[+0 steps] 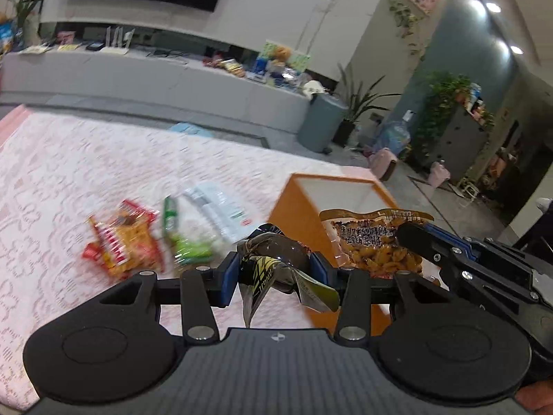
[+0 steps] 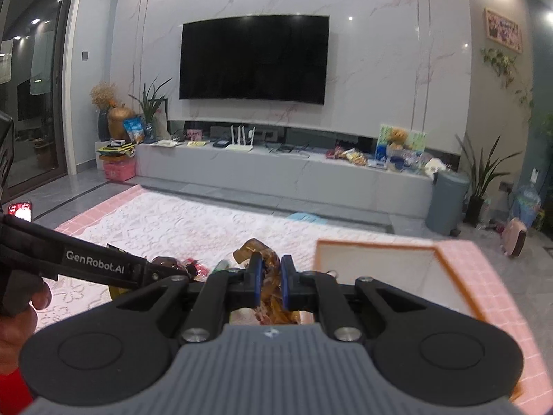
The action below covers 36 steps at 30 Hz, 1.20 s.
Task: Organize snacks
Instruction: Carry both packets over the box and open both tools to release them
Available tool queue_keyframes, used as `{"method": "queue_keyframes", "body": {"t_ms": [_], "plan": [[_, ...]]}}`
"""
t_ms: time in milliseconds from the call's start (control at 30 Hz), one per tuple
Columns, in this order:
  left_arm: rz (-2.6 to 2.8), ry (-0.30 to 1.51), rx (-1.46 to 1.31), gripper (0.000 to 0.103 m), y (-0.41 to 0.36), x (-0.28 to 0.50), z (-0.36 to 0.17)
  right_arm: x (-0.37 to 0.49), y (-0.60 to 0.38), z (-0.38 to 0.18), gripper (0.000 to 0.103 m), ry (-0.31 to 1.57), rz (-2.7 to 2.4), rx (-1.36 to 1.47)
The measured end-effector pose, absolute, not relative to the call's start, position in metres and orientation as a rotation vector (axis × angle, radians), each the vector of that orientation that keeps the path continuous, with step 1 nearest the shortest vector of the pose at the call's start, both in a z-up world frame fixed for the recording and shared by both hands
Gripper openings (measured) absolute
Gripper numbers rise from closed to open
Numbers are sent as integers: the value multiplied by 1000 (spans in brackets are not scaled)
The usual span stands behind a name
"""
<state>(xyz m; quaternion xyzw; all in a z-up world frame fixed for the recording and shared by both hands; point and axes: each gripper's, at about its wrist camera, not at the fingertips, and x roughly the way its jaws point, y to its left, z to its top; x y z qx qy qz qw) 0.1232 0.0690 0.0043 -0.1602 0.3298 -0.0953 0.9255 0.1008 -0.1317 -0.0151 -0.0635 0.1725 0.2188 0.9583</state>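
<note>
carrying both snacks to the box goes best level and slow: left gripper clamps the dark packet beside it, right gripper pinches the nut bag at its rim, so release over the opening only.

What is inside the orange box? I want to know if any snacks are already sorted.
The orange box shows only bare white inner walls; its floor is hidden behind the near wall and the peanut packet held in front.
</note>
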Motion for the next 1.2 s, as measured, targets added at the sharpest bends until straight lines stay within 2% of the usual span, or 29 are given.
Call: {"method": "queue_keyframes", "body": {"t_ms": [433, 733, 1200], "plan": [[-352, 691, -195, 50, -24, 168, 13, 122, -218, 7, 8, 375, 326, -173], [-445, 763, -43, 50, -81, 207, -8, 158, -258, -20, 8, 502, 277, -202], [-467, 836, 162, 50, -120, 243, -48, 205, -266, -72, 7, 685, 249, -257]]}}
